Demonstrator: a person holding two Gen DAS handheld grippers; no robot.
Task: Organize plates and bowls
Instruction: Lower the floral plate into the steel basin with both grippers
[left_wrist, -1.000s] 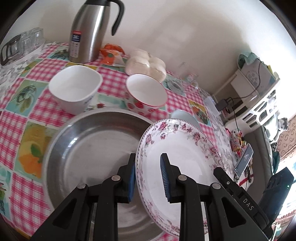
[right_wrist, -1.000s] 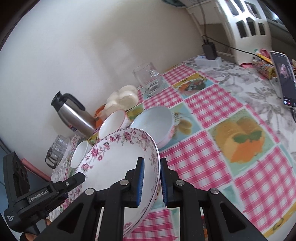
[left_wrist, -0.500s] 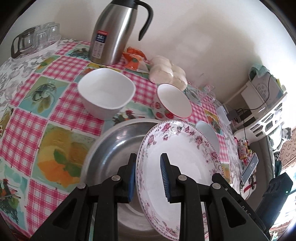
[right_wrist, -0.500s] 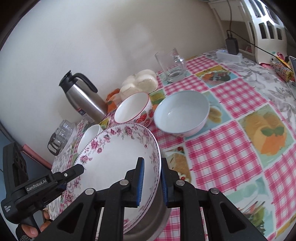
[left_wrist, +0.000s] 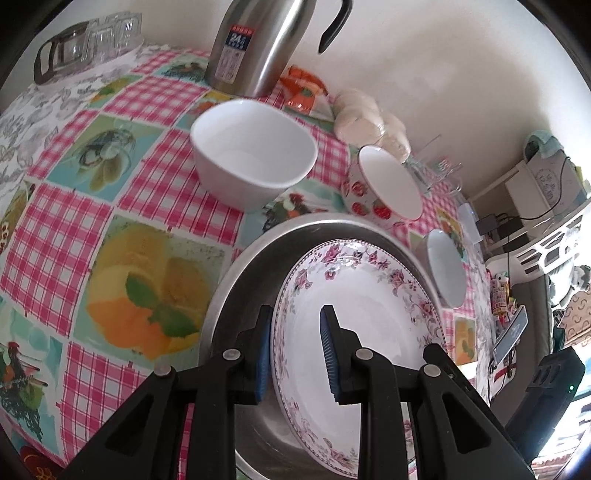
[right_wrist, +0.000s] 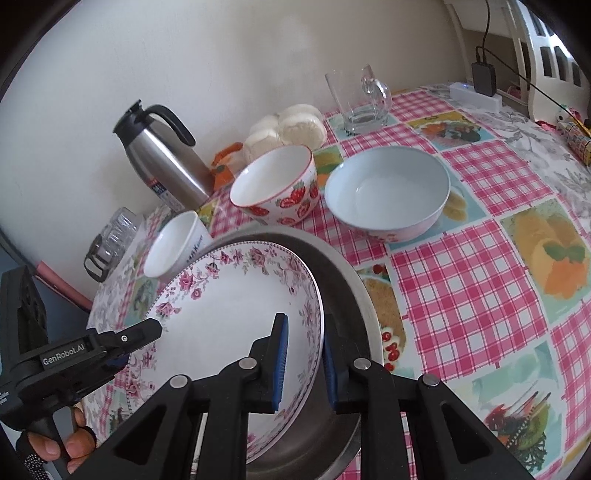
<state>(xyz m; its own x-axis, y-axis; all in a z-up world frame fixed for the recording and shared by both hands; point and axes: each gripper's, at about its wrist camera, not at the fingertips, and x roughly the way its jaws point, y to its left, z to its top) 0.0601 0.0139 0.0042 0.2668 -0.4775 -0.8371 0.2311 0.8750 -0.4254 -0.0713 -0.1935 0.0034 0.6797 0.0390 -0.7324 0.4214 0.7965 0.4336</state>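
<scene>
Porcelain plate: the floral plate (left_wrist: 354, 325), white and glossy with a pink rose border, hangs tilted over the steel basin (left_wrist: 236, 302), not yet lying flat in it
Left gripper: the left gripper (left_wrist: 295, 350) pinches the plate's near rim, one blue ribbed pad under, one inside
Right gripper: the right gripper (right_wrist: 303, 363) pinches the opposite rim (jaws barely apart, rim between them)
Basin: round, brushed metal, shallow, near the tabletop's front edge
Progress: one plate is about nested, I judge; three bowls wait loose
Bowls left: plain white bowl (left_wrist: 253, 155), squarish and thick; strawberry bowl (right_wrist: 275, 184), red-rimmed; pale blue bowl (right_wrist: 388, 190), wide and shallow
Beyond: steel flask (right_wrist: 162, 155) and glass mug (right_wrist: 360, 99) by the wall edge
</scene>
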